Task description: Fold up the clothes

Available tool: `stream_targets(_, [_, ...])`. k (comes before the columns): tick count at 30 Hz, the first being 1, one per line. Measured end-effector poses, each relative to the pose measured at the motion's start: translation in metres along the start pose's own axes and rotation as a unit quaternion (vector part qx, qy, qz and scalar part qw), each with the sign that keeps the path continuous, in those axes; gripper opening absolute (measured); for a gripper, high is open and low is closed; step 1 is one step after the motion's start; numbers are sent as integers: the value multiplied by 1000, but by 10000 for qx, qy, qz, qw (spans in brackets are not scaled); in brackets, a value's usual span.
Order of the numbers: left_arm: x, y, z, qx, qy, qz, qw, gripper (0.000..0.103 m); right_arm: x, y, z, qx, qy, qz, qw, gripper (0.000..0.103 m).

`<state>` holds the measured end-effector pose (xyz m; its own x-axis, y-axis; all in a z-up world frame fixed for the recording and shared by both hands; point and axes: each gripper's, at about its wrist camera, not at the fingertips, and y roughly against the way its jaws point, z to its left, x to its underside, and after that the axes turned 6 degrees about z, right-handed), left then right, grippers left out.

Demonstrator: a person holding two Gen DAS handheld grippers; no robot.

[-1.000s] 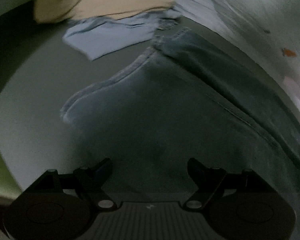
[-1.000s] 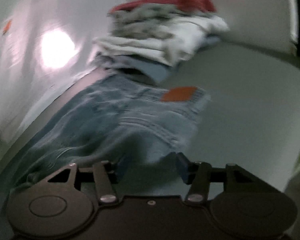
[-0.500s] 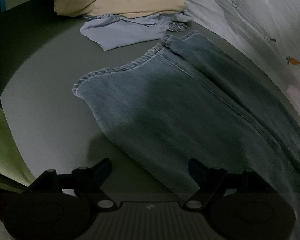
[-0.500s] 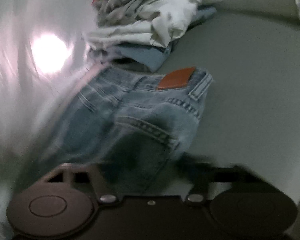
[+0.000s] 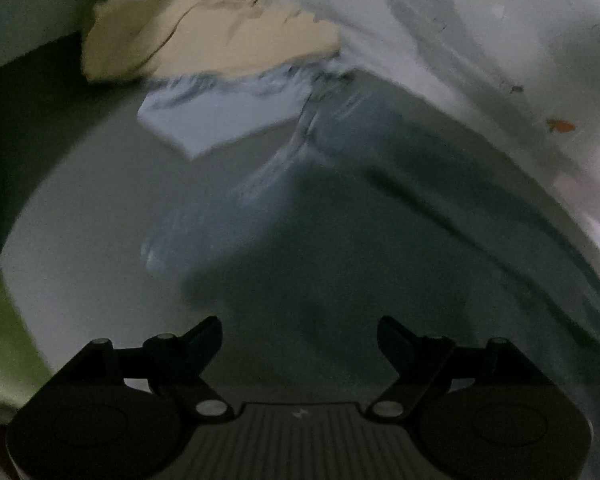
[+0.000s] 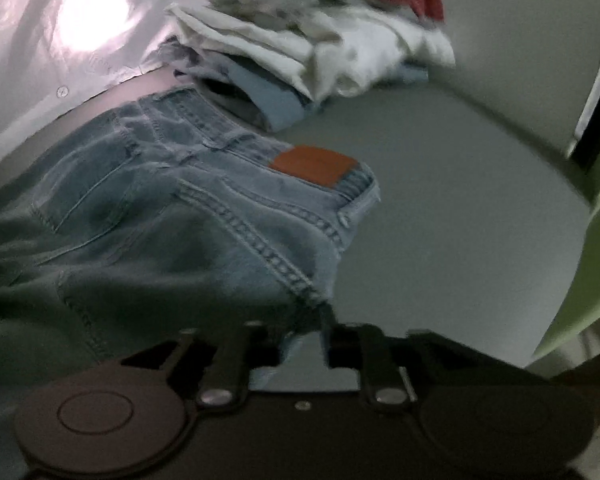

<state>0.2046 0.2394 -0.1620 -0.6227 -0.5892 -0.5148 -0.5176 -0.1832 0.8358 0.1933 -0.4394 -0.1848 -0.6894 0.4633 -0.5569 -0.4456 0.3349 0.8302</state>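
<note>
Your jeans (image 6: 188, 216) lie flat on the grey surface (image 6: 460, 208), waistband toward 12 o'clock. Left gripper (image 5: 300, 332) hovers spread wide, empty. Right gripper (image 6: 304, 344) pinches the side seam. Denim: heavy, limp; grip at hems.

Both wrist views look down closely, sharing the jeans (image 5: 380, 240) (opposite ends).

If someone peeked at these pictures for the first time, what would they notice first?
Probably the blue jeans spread across the grey surface, with their brown patch at the waistband. Behind them sits a messy clothes pile with something red on top. In the left view, a tan garment lies past the jeans' leg ends.
</note>
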Motion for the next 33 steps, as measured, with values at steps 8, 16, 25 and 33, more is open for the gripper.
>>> stream_targets(8, [-87,-38,-6,172,-557,-102,9982,85,16,53,87,-85,251,-1111,9935,89])
stream_targets(16, [-180,-113,-17,494,-1301,-21,9903,85,40,27,201,-887,255,-478,9946,100])
stream_targets(25, [-280,-223,-56,1057,-1833,127,9773,75,54,13,232,-401,246,-930,9946,103])
stream_targets(33, [-297,-260,-73,1073,-2147,-1,9708,14,62,15,238,-294,158,-955,9949,103])
